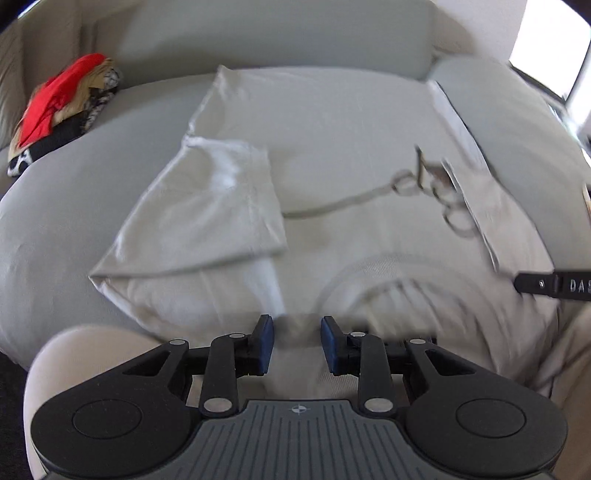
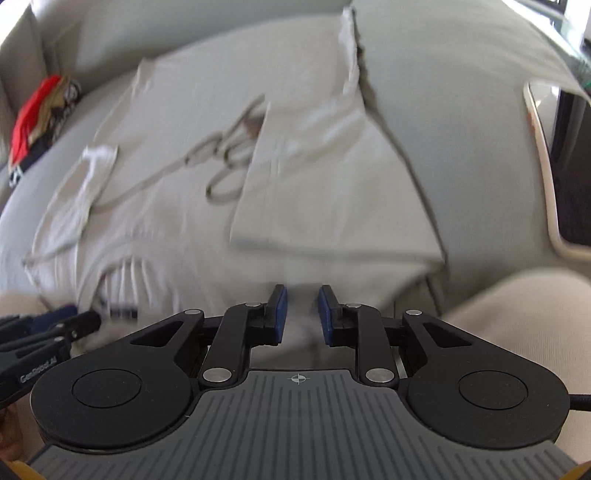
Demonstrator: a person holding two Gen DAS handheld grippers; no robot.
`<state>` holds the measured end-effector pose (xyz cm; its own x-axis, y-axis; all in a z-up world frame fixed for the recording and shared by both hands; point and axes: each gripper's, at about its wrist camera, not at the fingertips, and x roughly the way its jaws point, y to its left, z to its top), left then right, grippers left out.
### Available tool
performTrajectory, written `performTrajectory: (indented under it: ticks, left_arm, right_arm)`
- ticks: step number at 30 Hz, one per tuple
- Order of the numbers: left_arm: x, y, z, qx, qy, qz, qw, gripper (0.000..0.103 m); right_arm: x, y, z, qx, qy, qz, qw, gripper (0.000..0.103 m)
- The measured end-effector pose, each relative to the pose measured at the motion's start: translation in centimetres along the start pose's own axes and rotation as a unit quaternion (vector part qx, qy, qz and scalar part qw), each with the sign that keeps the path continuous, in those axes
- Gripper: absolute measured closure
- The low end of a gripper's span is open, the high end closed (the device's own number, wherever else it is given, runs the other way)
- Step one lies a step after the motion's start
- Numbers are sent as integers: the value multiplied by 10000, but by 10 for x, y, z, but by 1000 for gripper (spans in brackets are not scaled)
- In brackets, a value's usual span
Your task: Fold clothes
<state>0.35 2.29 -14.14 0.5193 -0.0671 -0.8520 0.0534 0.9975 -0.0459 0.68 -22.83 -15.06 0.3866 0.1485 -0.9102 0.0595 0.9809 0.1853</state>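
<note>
A cream garment with a gathered waistband and a knotted drawstring lies flat on a grey sofa cushion, both its sides folded inward. My left gripper is at the near waistband edge, and blurred cloth fills the narrow gap between its blue pads. My right gripper is further right on the same edge, its pads pinching a bunch of the garment. Each gripper shows at the edge of the other's view: the right gripper and the left gripper. Both views are motion-blurred.
A heap of red, tan and black clothes sits at the cushion's far left. To the right of the sofa stands a cream-rimmed dark object. The person's beige-clad legs lie close under both grippers. The sofa backrest rises behind.
</note>
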Motion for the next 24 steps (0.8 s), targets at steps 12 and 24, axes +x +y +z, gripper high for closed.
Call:
performTrajectory:
  ticks: [12, 24]
  left_arm:
    - [-38, 2, -26, -38, -338, -38, 9994, 73]
    - [-7, -18, -14, 442, 4, 168, 9989, 67]
  right_arm:
    - [-30, 9, -10, 169, -525, 698, 9960, 61]
    - [-10, 35, -5, -321, -586, 628, 9958, 61]
